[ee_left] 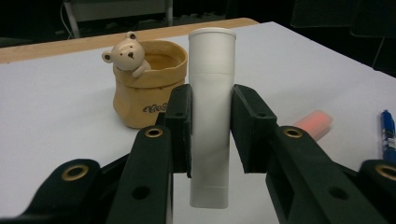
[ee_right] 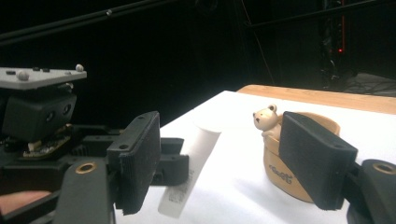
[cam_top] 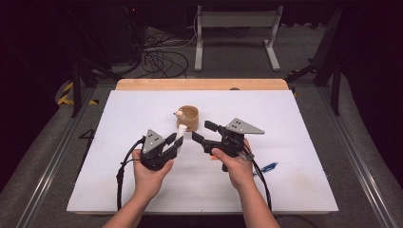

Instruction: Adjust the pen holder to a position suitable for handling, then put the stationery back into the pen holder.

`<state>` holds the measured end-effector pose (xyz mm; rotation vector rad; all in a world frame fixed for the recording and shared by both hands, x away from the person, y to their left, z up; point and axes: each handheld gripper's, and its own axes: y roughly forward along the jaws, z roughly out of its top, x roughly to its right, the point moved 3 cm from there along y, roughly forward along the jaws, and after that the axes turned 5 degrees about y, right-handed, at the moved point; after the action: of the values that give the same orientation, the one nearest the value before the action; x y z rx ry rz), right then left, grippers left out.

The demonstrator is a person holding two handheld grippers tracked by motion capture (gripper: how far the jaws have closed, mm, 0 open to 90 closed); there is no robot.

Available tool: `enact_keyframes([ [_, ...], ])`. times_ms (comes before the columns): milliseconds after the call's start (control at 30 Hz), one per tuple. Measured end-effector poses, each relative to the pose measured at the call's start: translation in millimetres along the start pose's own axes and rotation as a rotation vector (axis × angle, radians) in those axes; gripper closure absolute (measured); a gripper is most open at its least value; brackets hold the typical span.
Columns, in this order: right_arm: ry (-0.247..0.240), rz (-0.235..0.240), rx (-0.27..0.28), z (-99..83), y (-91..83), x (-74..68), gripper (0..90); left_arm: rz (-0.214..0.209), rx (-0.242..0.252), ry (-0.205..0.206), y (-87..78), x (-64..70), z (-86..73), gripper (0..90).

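Now we squeeze the white tube (ee_left: 211, 116) upright in our left gripper (cam_top: 175, 144), lifted just in front of the bear cup (cam_top: 188, 117), while our right gripper (cam_top: 205, 132) waits beside it with jaws wide apart, maybe ready to pull the cap.

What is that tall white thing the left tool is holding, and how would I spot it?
Start at the white table and find the tan bear pot near its middle. Just in front of the pot, the left tool grips a white tube between its jaws. It is plain, smooth and upright with a capped top, unlike the squat tan pot behind it.
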<state>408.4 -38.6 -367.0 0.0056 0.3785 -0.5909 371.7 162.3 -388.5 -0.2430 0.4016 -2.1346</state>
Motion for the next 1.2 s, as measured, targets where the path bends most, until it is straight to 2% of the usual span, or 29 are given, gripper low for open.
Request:
enact_keyframes([
  [333, 0.023, 0.022, -0.001, -1.7, 5.3, -2.3, 31.1, -0.025, 0.014, 0.009, -2.2, 8.1, 1.0, 69.8],
  [900, 0.025, 0.029, -0.011, -2.7, 12.7, -6.1, 31.1, -0.036, 0.027, 0.026, -4.3, 13.6, 2.5, 69.8],
  [1200, 0.045, 0.042, -0.023, -5.2, 18.1, -7.7, 31.8, -0.038, 0.037, 0.033, -5.2, 15.4, 3.0, 69.8],
])
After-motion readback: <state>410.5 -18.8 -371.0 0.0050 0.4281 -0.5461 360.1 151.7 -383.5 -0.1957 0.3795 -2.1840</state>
